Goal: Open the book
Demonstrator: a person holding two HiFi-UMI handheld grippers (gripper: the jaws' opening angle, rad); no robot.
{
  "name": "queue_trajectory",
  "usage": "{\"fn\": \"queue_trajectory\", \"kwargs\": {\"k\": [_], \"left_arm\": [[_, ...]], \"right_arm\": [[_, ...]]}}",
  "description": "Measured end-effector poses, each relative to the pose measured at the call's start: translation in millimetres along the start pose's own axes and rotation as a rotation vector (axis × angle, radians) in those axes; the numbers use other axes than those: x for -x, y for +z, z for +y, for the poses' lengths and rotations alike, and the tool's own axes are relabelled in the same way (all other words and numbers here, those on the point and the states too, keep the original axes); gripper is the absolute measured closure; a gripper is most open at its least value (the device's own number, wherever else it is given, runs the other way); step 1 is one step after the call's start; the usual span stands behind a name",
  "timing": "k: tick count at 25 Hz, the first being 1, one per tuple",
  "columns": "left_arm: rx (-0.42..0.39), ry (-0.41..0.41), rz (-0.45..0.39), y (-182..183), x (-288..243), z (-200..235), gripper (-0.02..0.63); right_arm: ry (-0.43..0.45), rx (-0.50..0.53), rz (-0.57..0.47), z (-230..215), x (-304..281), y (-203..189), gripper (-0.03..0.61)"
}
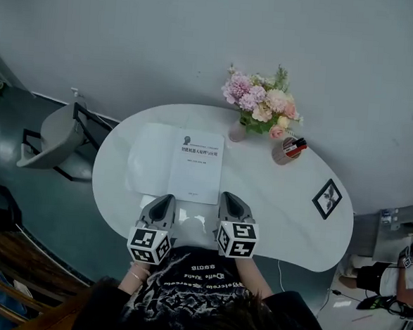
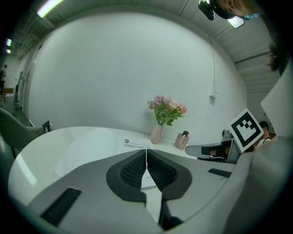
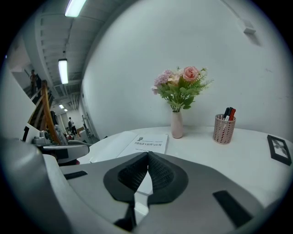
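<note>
book (image 1: 176,162) flat on white surface (image 1: 273,215), just far of both grippers, looks spread at its title page; thin, light, floppy slick paper, best pinched at near right page edge; left gripper (image 1: 164,199) and right gripper (image 1: 231,196) closed, empty

Our two tools match: the left gripper (image 1: 166,199) and the right gripper (image 1: 230,196) both have smooth grey shells that taper toward the tips, and each carries a white cube (image 1: 149,245) printed with black square markers. Their inner pads (image 2: 132,170) are black and finely ribbed (clearest in the two gripper views). We wear a black T-shirt (image 1: 187,288) with white gothic lettering.
</note>
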State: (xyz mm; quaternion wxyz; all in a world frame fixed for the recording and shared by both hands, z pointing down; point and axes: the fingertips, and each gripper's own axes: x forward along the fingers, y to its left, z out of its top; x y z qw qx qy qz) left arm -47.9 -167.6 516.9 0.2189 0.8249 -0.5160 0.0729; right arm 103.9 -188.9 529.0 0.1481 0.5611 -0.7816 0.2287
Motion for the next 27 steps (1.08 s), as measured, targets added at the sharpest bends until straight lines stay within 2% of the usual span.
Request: {"fn": "queue_trajectory", "kwargs": {"k": [6,27], "left_arm": [[0.010,0.021,0.006,-1,2,9,0.589],[0.030,0.041,0.018,-8,9,25,0.589]], "right_arm": [[0.005,0.048,0.007,7,-6,3,0.552],[0.027,0.099,0.039,23,-15,-8,0.552]]}}
